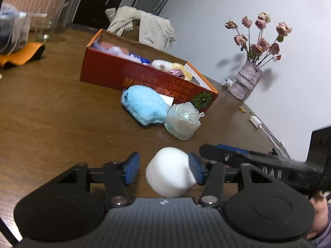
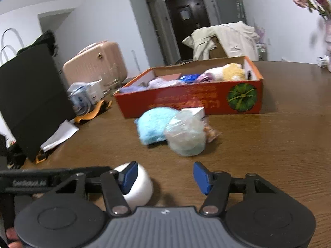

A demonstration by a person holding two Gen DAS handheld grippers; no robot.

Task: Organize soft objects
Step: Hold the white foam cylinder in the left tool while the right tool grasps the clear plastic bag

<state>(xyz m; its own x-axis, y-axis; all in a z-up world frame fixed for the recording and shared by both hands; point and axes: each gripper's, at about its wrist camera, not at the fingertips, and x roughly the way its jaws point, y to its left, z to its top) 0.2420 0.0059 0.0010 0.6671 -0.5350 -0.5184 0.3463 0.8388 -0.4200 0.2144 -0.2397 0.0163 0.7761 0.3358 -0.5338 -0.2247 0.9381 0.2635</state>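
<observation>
White foam ball (image 1: 168, 171) sits between the half-open left gripper (image 1: 164, 168), touching one pad; right gripper (image 2: 165, 177) hangs half-open, empty.

Three soft objects lie loose: one white foam lump (image 1: 169, 172), one blue plush (image 1: 144, 104), one mesh pouf (image 1: 183, 122); one red box (image 1: 132, 76).
</observation>
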